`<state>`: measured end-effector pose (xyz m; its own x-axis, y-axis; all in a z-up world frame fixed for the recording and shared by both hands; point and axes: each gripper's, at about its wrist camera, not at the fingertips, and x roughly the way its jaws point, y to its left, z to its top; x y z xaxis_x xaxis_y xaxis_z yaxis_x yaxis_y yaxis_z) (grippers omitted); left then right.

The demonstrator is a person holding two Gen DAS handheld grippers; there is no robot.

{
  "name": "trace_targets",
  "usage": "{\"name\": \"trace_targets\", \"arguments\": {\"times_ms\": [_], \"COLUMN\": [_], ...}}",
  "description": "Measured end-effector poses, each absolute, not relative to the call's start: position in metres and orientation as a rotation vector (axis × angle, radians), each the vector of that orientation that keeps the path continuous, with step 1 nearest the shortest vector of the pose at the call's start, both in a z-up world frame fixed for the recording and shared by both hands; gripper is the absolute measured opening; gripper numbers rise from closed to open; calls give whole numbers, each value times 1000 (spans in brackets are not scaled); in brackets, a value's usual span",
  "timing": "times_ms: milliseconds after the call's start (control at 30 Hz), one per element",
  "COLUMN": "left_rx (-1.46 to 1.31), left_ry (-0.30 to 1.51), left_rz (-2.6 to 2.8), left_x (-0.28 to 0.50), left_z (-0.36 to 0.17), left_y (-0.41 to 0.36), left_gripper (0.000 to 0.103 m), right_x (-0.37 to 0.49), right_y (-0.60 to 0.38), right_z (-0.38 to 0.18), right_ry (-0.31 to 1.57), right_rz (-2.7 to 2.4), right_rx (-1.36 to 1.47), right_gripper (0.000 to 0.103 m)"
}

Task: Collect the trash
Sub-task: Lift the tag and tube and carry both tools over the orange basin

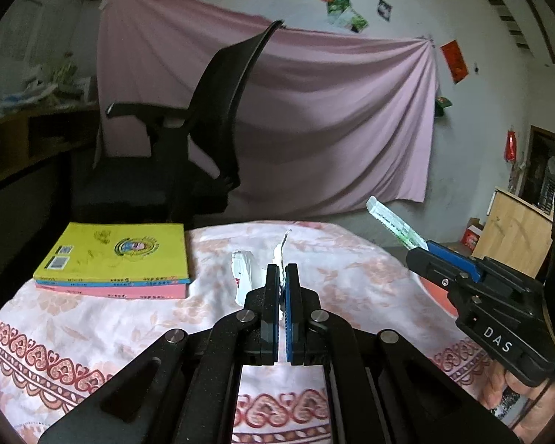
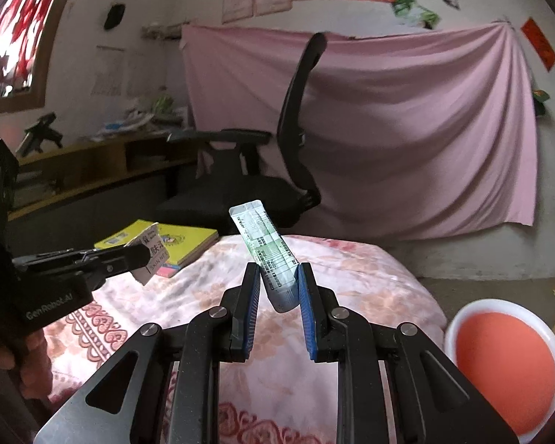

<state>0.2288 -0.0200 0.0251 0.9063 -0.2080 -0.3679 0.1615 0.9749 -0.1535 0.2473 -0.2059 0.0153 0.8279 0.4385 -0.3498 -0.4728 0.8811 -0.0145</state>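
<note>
My left gripper (image 1: 282,269) is shut on a thin white printed packet (image 1: 245,275), which sticks out ahead of the pads above the cloth-covered table (image 1: 92,325). In the right wrist view the same left gripper (image 2: 144,256) shows at the left with the packet (image 2: 153,253) at its tip. My right gripper (image 2: 279,272) is shut on a green-and-white tube (image 2: 268,248) that points up and away, tilted left. From the left wrist view the right gripper (image 1: 421,248) hangs off the table's right side with the tube (image 1: 392,224) held aloft.
An orange bin with a white rim (image 2: 499,366) stands on the floor at the lower right, partly seen as the bin (image 1: 434,292). A stack of books (image 1: 118,259) lies on the table's far left. A black office chair (image 2: 273,170) stands behind the table before a pink sheet.
</note>
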Motion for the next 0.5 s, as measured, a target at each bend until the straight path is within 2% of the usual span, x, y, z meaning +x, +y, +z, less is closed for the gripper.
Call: {"name": "trace_targets", "arguments": {"times_ms": [500], "left_rx": [-8], "left_ry": [246], "left_rz": [-249], "left_x": [206], "left_z": [48], "left_y": [-68], "left_gripper": [1], "right_x": [207], "right_y": [-252], "right_z": [39], "right_ry": [165], "right_rz": [410], "right_rx": [-3], "right_gripper": [19]}}
